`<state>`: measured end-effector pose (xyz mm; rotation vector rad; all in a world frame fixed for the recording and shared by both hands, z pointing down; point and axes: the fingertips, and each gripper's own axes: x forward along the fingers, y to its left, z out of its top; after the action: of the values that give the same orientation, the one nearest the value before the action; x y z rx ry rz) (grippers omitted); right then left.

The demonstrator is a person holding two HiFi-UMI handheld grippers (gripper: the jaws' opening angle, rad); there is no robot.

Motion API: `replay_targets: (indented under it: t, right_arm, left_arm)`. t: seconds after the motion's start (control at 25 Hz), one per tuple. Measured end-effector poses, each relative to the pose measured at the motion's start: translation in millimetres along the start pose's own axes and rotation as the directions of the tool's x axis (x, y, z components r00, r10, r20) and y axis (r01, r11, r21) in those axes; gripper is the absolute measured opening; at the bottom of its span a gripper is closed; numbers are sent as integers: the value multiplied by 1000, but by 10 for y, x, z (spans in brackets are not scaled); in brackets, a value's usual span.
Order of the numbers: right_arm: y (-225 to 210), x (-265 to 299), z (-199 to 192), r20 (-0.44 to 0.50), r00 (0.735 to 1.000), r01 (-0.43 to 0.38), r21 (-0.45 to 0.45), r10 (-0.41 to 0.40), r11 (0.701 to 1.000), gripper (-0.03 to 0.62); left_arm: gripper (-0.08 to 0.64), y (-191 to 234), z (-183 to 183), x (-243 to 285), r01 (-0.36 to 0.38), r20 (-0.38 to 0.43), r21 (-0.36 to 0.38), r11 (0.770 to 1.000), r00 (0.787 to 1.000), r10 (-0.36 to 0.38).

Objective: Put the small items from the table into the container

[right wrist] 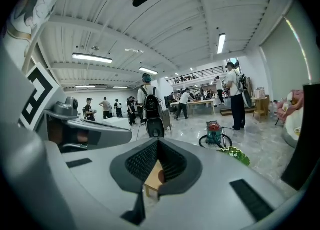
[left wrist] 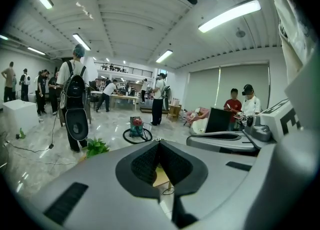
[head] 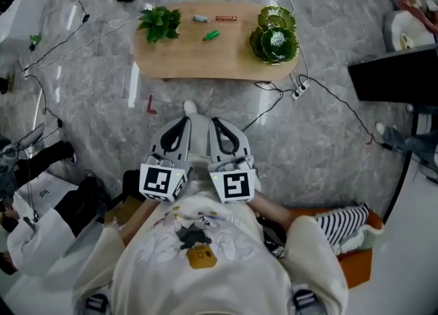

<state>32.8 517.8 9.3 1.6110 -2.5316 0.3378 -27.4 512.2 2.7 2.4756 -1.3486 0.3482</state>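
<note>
Head view: left gripper [head: 185,120] and right gripper [head: 215,120] are hanging side by side right in front of the person's chest, noses pointing toward the table [head: 205,64] and well apart from it.
Left gripper view: jaws are sitting pressed together at the tips, so it's closed, and nothing is riding between them.
Right gripper view: same deal, jaws are meeting at the tips and carrying nothing.
Table: low, light wood with rounded ends, sitting on the grey marble floor [head: 102,87].
Small items: all lying on the table's middle stretch. A bluish item [head: 200,18] and a brown bar [head: 226,18] are lying near the far edge, apart from each other, and a green item [head: 211,35] is lying just nearer than those two.
Container: green and leaf-shaped [head: 259,50], sitting at the table's right end with something pale inside that's too small to tell.
Second green dish [head: 276,17]: touching the container on its far side.
Leafy sprig [head: 161,22]: lying at the table's left end.
Floor stuff: cables [head: 270,105] are trailing past the table's near edge to a power strip [head: 299,90] by the right end.
</note>
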Motion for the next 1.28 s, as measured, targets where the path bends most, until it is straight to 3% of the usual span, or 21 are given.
replay_targets:
  t: [0.2, 0.68, 0.88, 1.04, 1.28]
  right_arm:
    - [-81, 406, 28, -47, 999, 9, -50, -11, 999, 6]
    - [-214, 1851, 554, 0, 999, 33, -58, -33, 998, 6]
    - [-126, 2240, 430, -61, 998, 8, -72, -13, 997, 6]
    - [-58, 2347, 466, -65, 998, -5, -65, 1, 998, 6]
    - [-343, 2468, 431, -90, 996, 22, -33, -25, 999, 6]
  left_arm:
    - [0, 320, 117, 316, 25, -3, -11, 1000, 1000, -25]
    - [0, 1441, 916, 1138, 106, 78, 16, 994, 991, -107]
    - [0, 1865, 1030, 1417, 128, 91, -31, 991, 988, -125]
    - [0, 1916, 1187, 1570, 164, 110, -7, 986, 981, -162]
    - [0, 1739, 988, 1823, 203, 34, -30, 979, 979, -202]
